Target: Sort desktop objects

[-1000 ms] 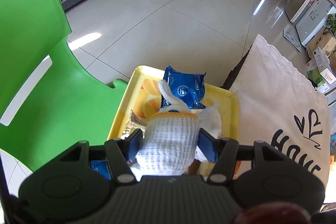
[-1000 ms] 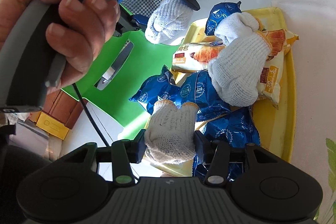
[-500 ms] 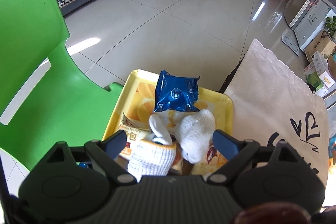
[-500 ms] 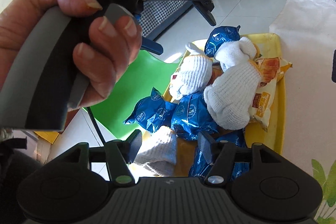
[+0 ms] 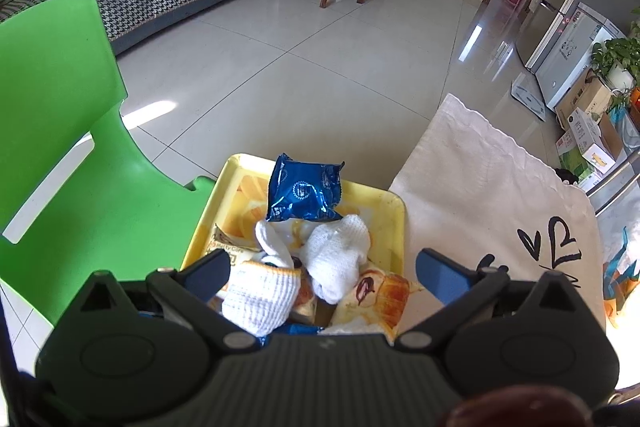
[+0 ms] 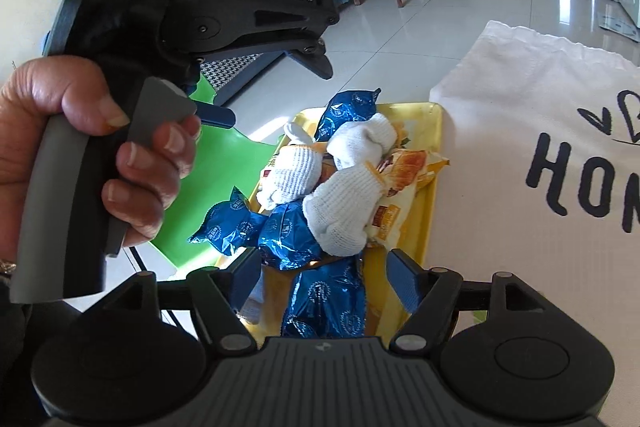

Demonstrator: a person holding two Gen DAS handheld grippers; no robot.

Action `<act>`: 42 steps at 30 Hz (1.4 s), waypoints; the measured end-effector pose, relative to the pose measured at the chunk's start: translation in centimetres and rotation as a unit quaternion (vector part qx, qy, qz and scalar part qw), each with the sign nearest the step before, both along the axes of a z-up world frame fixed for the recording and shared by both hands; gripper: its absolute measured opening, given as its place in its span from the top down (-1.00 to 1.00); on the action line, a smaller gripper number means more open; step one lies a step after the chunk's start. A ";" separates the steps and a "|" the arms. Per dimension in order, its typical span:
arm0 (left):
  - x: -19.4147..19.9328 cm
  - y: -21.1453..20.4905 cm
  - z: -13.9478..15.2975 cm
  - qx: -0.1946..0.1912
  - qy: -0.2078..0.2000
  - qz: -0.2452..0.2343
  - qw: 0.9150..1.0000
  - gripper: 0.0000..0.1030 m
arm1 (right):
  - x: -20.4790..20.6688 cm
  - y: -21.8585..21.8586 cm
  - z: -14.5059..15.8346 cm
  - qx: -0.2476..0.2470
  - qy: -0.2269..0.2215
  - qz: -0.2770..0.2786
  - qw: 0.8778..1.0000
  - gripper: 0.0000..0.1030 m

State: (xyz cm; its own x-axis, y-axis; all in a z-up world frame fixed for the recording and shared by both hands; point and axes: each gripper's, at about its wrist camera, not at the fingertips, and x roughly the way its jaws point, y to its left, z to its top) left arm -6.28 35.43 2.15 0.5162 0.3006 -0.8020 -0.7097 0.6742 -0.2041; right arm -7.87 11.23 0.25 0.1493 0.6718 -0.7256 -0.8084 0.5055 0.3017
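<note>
Both gloves dropped since a second ago, no longer pinched, now lying on the yellow tray (image 5: 394,223) among the snack packets. Left gripper (image 5: 322,273) up and clear, jaws opening to full spread, nothing pressed between the pads; white glove with the orange cuff (image 5: 260,295) loose just below, second white glove (image 5: 338,253) beside it, touching. Blue packet (image 5: 304,193) leaning at the tray's far end, croissant packet (image 5: 380,297) near the right rim. Right gripper (image 6: 322,277) hovering over the near end of the tray, jaws opening, only a blue wrapper (image 6: 326,301) beneath, untouched. Tray's left rim hard against the green chair (image 5: 72,163), right rim against the white cloth (image 5: 492,195) on the counter. Open floor (image 5: 300,67) beyond. Hand (image 6: 86,155) wrapped round the left gripper's grey handle, pointing steeply down.
</note>
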 end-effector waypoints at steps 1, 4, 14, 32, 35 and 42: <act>-0.1 -0.3 0.2 0.007 0.001 -0.002 1.000 -0.99 | 0.1 -0.5 0.3 -0.006 -0.008 -0.001 1.000 -0.44; -0.4 -1.3 0.3 0.022 0.004 -0.006 1.000 -0.99 | 0.6 -2.6 1.1 -0.026 -0.038 -0.013 0.999 -0.47; -1.7 -4.9 -0.9 0.033 0.031 -0.025 0.999 -0.99 | 7.5 -7.9 1.0 -0.067 -0.028 -0.174 0.982 -0.53; -2.6 -10.3 -3.6 0.044 0.090 -0.064 0.993 -0.99 | 11.8 -5.9 -0.5 -0.071 0.001 -0.203 0.977 -0.56; -2.8 -11.0 -4.2 0.041 0.100 -0.067 0.992 -0.99 | 11.7 -4.7 -0.8 -0.080 -0.010 -0.186 0.979 -0.57; -3.2 -11.9 -5.0 0.038 0.117 -0.067 0.990 -0.99 | 11.3 -2.8 -1.1 -0.082 -0.018 -0.147 0.986 -0.57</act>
